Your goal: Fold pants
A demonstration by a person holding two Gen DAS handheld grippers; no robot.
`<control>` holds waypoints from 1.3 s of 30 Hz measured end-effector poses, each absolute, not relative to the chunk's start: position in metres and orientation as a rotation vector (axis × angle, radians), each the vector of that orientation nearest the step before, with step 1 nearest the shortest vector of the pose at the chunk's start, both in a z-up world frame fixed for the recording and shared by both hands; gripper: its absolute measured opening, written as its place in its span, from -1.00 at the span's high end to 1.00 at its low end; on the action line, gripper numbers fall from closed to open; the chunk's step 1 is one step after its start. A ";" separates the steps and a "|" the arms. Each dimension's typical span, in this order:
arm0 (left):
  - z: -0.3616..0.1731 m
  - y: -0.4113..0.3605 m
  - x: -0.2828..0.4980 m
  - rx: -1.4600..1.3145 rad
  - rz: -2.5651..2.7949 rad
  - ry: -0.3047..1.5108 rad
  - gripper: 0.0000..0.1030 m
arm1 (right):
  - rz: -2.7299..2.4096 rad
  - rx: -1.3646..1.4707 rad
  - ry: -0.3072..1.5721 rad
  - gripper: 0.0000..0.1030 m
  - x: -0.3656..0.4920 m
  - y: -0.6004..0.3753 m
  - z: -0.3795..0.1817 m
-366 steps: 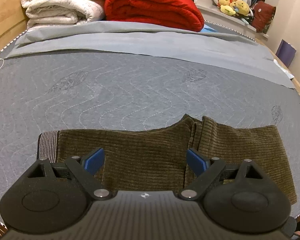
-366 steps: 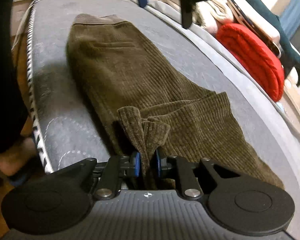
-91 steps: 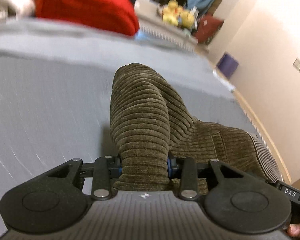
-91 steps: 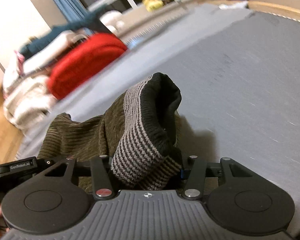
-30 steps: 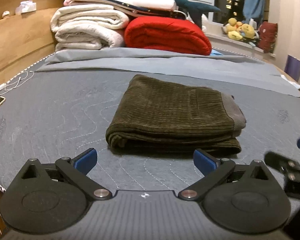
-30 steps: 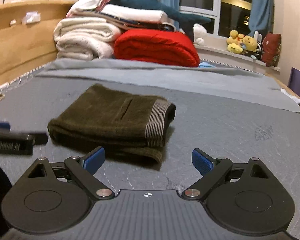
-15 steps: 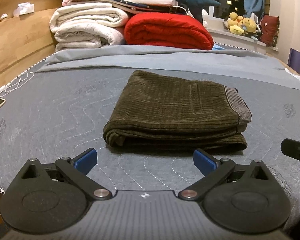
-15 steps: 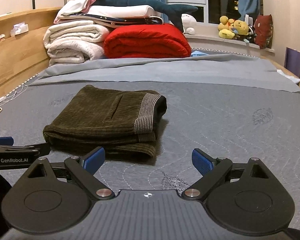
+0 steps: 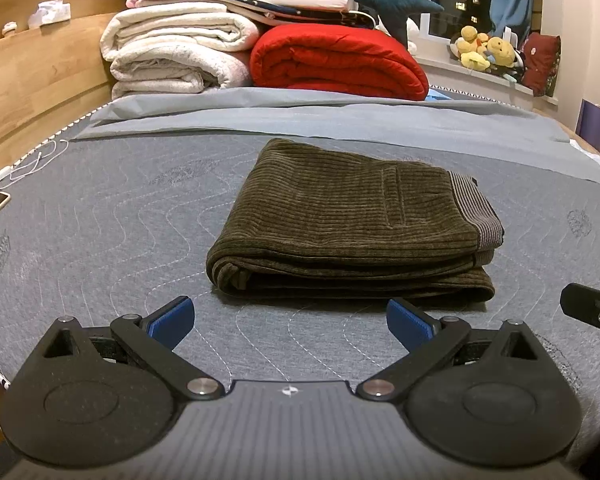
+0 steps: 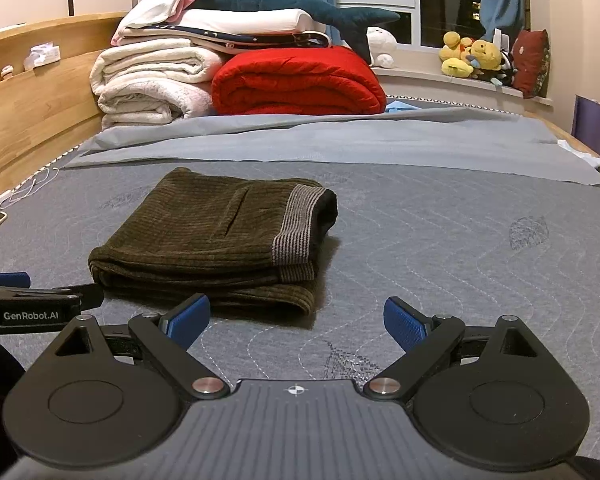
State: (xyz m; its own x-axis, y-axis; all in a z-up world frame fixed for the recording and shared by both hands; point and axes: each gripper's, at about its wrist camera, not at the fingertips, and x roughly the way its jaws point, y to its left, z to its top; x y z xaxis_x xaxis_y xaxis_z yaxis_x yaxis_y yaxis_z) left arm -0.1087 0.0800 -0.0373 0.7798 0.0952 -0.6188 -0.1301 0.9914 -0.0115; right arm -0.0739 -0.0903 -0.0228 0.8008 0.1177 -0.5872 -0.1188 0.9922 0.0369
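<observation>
The pants point(image 9: 352, 224) lie folded into a thick brown corduroy bundle on the grey quilted mattress point(image 9: 100, 216), striped waistband at their right end. Both the left gripper point(image 9: 288, 322) and the right gripper point(image 10: 296, 322) hover just short of them, fingers spread wide, holding nothing.

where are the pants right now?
The folded pants lie on the grey mattress, centre in the left wrist view and left of centre in the right wrist view, in front of both open grippers, nearer than the red blanket.
</observation>
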 end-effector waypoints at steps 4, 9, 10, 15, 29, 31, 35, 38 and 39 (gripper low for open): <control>-0.037 0.080 -0.109 -0.055 0.120 0.667 -0.99 | 0.128 -0.005 0.630 -0.83 -0.074 -0.090 -0.023; -0.038 0.080 -0.109 -0.055 0.116 0.670 -0.99 | 0.128 -0.005 0.635 -0.83 -0.074 -0.090 -0.024; -0.038 0.081 -0.109 -0.055 0.115 0.672 -0.99 | 0.128 -0.006 0.636 -0.83 -0.074 -0.090 -0.024; -0.038 0.082 -0.109 -0.059 0.113 0.675 -0.99 | 0.126 -0.012 0.641 -0.83 -0.073 -0.088 -0.025; -0.038 0.080 -0.108 -0.049 0.106 0.673 -0.99 | 0.125 -0.007 0.643 -0.83 -0.072 -0.085 -0.026; -0.038 0.080 -0.109 -0.048 0.105 0.672 -0.99 | 0.125 -0.008 0.643 -0.83 -0.072 -0.086 -0.026; -0.038 0.080 -0.109 -0.048 0.107 0.674 -0.99 | 0.125 -0.008 0.643 -0.83 -0.072 -0.086 -0.026; -0.038 0.080 -0.109 -0.048 0.107 0.673 -0.99 | 0.125 -0.008 0.644 -0.83 -0.072 -0.086 -0.026; -0.038 0.080 -0.109 -0.048 0.106 0.673 -0.99 | 0.125 -0.008 0.644 -0.83 -0.072 -0.086 -0.026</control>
